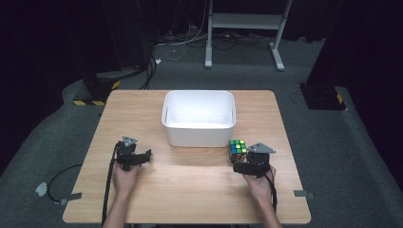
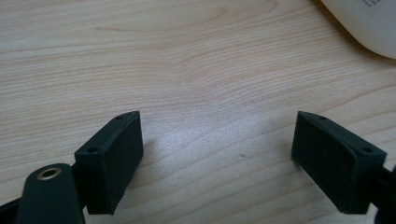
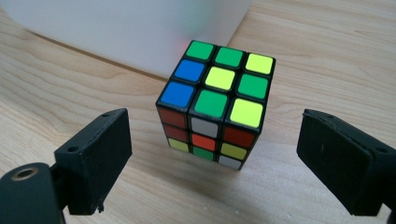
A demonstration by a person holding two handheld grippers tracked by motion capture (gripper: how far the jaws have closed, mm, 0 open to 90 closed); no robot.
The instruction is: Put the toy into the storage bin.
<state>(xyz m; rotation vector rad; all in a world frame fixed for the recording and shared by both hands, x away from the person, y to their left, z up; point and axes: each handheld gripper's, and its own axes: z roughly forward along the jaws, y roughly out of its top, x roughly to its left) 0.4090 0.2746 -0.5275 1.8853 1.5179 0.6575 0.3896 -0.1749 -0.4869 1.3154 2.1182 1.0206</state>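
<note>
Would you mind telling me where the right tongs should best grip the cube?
Grip the cube across its two side faces, coming from the near side. It sits flat, corner edge forward, between the open right tongs, with the white bin close behind.

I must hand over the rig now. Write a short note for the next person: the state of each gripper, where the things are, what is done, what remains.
Left gripper: open, holds nothing, low over the bare wooden table, left of the white bin.
Right gripper: open, jaws on either side of the Rubik's cube, not touching it.
The cube stands on the table by the bin's front right corner.
Done: right gripper lined up on the cube.
Left: probably close on the cube, lift it and put it into the bin, which looks empty.
</note>
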